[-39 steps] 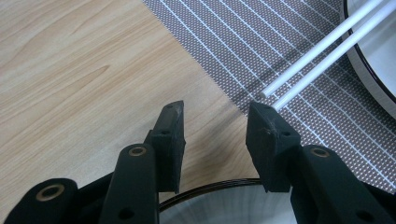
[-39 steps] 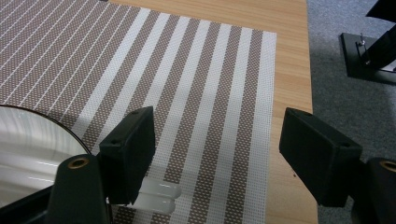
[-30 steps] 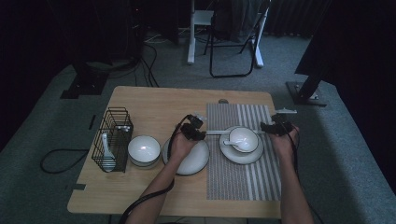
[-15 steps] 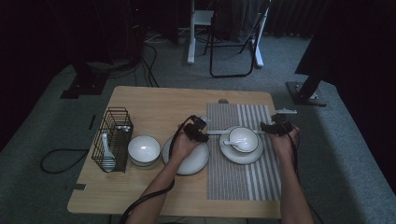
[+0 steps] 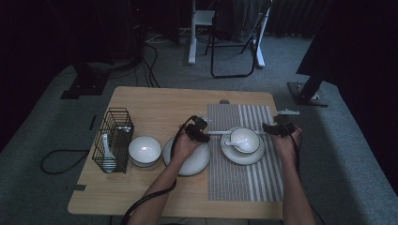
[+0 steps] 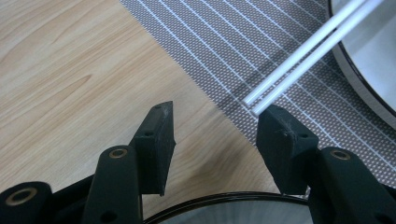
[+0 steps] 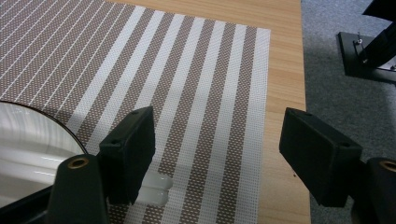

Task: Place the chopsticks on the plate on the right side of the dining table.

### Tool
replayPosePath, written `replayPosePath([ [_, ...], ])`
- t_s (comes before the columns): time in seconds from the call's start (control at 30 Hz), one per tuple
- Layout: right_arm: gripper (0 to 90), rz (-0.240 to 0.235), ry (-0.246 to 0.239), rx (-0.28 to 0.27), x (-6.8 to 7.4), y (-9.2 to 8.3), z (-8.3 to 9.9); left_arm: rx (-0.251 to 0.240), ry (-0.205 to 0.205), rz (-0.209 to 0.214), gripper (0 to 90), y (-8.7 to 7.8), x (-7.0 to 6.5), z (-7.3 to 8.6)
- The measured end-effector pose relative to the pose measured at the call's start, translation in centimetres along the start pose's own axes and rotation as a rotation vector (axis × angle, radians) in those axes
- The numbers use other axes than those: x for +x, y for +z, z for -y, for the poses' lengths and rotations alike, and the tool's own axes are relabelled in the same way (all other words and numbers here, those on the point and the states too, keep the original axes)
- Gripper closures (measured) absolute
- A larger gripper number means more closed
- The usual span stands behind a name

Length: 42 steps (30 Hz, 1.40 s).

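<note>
Chopsticks lie across the plate near the placemat's far edge; left gripper, jaws just opened, released one end; right gripper gapes beside the other.

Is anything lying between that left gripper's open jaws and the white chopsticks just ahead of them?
Nothing visible is. In the left gripper view the left gripper stands open over bare table and the placemat's edge, and the chopsticks' near ends lie right at one jaw's tip.
</note>
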State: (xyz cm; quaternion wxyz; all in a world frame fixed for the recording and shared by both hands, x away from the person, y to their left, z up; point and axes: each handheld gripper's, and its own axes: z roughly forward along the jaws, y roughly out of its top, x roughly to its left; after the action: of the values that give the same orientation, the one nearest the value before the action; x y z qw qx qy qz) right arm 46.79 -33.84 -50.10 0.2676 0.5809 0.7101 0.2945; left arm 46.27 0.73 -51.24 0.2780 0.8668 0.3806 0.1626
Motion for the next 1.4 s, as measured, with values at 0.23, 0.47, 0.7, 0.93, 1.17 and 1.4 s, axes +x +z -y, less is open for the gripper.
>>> replayPosePath([
  [0.23, 26.8, 0.005, -0.003, -0.014, -0.2, -0.5, -0.1, -0.035, 0.004, 0.015, 47.1, -1.2, 0.1, 0.6],
  [0.47, 26.8, 0.013, 0.011, -0.034, -0.8, -1.2, 0.0, -0.077, -0.035, -0.003, 47.3, -2.8, 1.4, 1.3],
  [0.7, 26.7, 0.000, 0.029, -0.092, -1.2, -3.6, 1.2, -0.123, -0.027, -0.002, 47.3, -4.2, 1.4, 1.5],
  [0.93, 26.5, -0.012, -0.038, -0.151, 0.2, -6.9, 3.8, -0.130, -0.026, -0.005, 47.2, -4.5, 1.5, 1.6],
  [1.17, 26.3, -0.039, -0.099, -0.193, 2.1, -10.3, 6.7, -0.127, -0.038, -0.004, 47.2, -4.4, 1.8, 2.0],
  [1.4, 25.7, -0.058, -0.119, -0.198, 4.1, -11.9, 9.3, -0.126, -0.038, -0.008, 47.2, -4.4, 1.9, 2.2],
])
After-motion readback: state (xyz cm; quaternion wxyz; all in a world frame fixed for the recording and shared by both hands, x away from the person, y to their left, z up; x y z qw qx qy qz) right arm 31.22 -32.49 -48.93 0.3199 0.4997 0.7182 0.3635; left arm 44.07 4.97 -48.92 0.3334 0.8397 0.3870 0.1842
